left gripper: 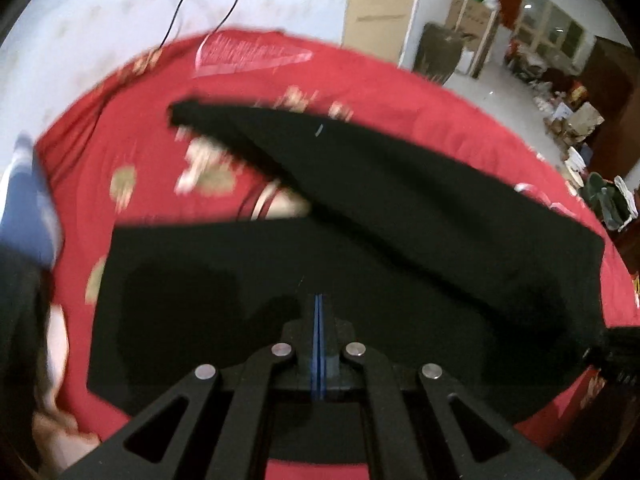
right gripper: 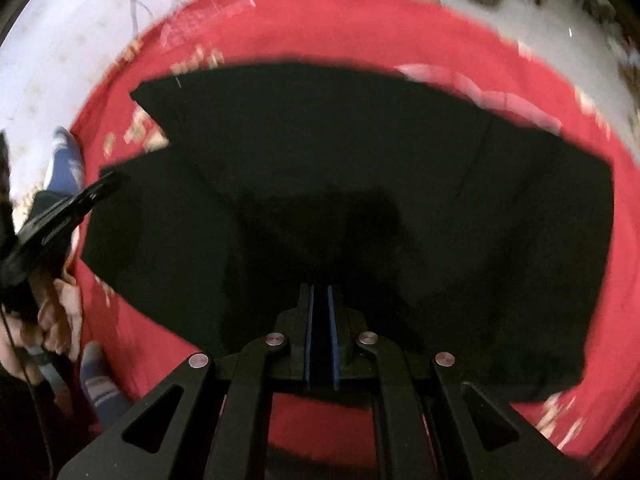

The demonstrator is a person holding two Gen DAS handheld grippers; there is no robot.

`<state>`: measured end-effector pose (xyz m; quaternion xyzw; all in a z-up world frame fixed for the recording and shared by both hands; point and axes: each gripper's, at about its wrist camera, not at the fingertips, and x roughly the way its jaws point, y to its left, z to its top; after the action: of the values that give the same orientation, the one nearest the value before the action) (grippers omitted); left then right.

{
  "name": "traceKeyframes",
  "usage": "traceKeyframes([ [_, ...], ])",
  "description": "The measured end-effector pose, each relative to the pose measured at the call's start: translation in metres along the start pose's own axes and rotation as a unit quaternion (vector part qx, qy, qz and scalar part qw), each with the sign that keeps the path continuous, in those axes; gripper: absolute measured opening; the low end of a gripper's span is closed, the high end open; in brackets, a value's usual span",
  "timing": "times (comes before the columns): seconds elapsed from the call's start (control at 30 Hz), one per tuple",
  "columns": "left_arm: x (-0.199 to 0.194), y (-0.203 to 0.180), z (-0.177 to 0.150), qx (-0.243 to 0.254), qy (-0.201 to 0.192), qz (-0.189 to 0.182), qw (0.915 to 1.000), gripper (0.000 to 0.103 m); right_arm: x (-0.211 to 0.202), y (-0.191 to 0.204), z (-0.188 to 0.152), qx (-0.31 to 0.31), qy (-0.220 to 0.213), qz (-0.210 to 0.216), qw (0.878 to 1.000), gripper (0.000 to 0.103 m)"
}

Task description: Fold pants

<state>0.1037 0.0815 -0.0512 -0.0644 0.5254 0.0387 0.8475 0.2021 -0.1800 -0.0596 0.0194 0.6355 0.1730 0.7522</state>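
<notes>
A pair of black fabric pants point(left gripper: 360, 264) lies spread on a red patterned cloth point(left gripper: 100, 120) that covers a round surface, and this cloth serves as the landmark for everything else. In the left wrist view the pants fill the middle and near part of the cloth, one leg running flat across the near side and the other leg point(left gripper: 248, 128) slanting away toward the far edge of the cloth, with a wedge of bare red between the two. The left gripper point(left gripper: 319, 300) hangs over the near part of the pants, its two black fingers pressed together so that only thin blue pad lines show between them; whether any fabric is pinched there cannot be told, since the dark cloth and dark fingers blend. In the right wrist view the pants point(right gripper: 360, 184) cover most of the cloth point(right gripper: 320, 20), with the two legs ending at the cloth's left side and a notch of red between them. The right gripper point(right gripper: 321, 292) is over the near part of the pants with its blue-lined fingers almost closed, a narrow dark slot left between them; what fills that slot cannot be made out. At the left edge of the cloth in this view, a person's hand point(right gripper: 44, 320) holds the other gripper's handle. Pale floor point(left gripper: 100, 8) lies beyond the far edge of the cloth, with thin cables point(left gripper: 180, 8) trailing across it.
</notes>
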Motion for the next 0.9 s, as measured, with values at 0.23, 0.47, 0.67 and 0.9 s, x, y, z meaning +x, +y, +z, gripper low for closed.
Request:
traceKeyframes([
  [0.23,-0.004,0.023,0.027,-0.053,-0.010,-0.009,0.9985,0.004,-0.021,-0.013,0.001,0.068,-0.028,0.033,0.997,0.046],
  [0.47,0.025,0.043,0.074,-0.073,-0.022,0.006,0.9971,0.039,-0.017,-0.034,-0.009,0.156,-0.028,0.062,0.985,0.060],
  [0.67,0.057,0.082,0.097,-0.140,-0.016,-0.002,0.9900,0.050,-0.007,-0.051,-0.011,0.230,-0.015,0.053,0.972,0.063],
  [0.9,0.079,0.075,0.107,-0.124,-0.022,0.028,0.9917,0.058,0.009,-0.059,-0.012,0.262,0.019,0.056,0.963,0.063],
])
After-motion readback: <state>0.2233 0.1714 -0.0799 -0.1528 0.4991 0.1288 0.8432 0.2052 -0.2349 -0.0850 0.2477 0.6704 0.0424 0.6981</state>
